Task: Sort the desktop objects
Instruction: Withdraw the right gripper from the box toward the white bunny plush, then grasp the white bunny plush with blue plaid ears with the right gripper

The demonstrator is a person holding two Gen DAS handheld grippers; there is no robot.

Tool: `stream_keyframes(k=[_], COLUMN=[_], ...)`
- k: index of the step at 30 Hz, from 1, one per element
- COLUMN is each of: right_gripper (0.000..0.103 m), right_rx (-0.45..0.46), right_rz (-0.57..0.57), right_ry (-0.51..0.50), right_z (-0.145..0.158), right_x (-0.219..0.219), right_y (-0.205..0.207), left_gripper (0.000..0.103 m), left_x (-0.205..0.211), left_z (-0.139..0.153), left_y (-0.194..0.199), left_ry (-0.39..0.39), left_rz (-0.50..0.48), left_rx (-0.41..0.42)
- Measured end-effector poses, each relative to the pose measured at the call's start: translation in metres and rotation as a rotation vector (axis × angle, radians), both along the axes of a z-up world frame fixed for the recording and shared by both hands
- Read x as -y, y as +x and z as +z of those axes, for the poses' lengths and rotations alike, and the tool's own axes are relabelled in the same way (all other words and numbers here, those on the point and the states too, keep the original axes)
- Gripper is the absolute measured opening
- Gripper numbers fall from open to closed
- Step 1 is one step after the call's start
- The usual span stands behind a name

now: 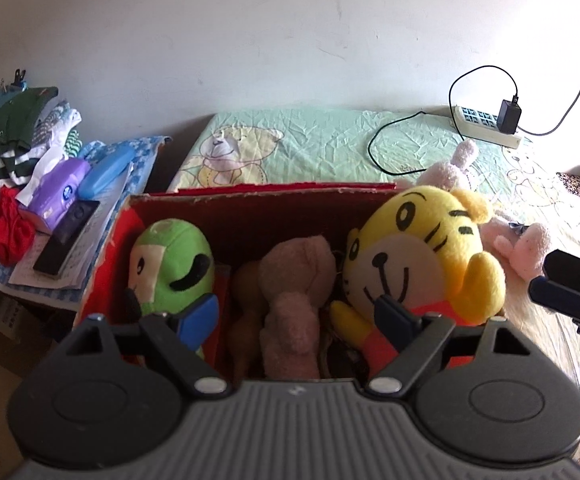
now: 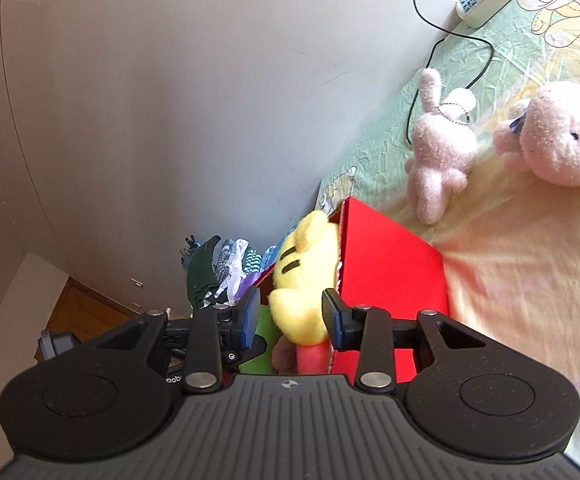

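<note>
Both sets of fingers wide, holding nothing: left gripper (image 1: 296,316) over red box (image 1: 250,204), right gripper (image 2: 291,316) beside it. Risk: yellow tiger plush (image 1: 422,256) overhanging rim, likely to tip out if nudged.

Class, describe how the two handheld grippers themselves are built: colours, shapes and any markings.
Both match. The left gripper and right gripper each have a ribbed grey body, two round black discs, black linkage arms with silver pivot pins, and blue-padded fingers. A small compass-like emblem marks the body's front edge.
</note>
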State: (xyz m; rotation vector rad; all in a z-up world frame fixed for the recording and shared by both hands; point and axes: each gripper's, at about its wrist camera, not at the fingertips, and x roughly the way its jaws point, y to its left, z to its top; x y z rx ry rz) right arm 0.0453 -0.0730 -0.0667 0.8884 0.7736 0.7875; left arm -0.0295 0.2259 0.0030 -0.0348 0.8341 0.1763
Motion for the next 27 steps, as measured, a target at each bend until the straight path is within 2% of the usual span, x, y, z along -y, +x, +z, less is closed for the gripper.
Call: stream_keyframes(k=[8,12,15,22,27], right_gripper=[0.038,0.038,0.038,0.038,0.039], right_rx=[-0.105,-0.149,-0.182,-0.230,-0.276], right_rz=[-0.060,-0.094,-0.128,-0.228,-0.304], right_ry=[0.023,0.006,-0.012,-0.049,-0.057], right_z=[-0.027,-0.043,-0.055,-0.071,-0.082], right_x=[0.051,0.076,0.096,0.144,0.176], right_y=[0.021,0.027,0.029,0.025,0.026], left_gripper=[0.087,0.087,0.087,0.088,0.087], left_x=[0.034,0.063,0.095,0.181,0.218], left_z=[0.019,0.025,0.025,-0.004,-0.046], left_y=[0.010,0.015,0.022,0.053,0.076], left_ry=[0.011,-0.038,-0.078,-0.101,-0.097], left_rz=[0.012,-0.048,-0.126,-0.339,-0.394], left_rx=[0.057,0.084,0.095,0.034,-0.062])
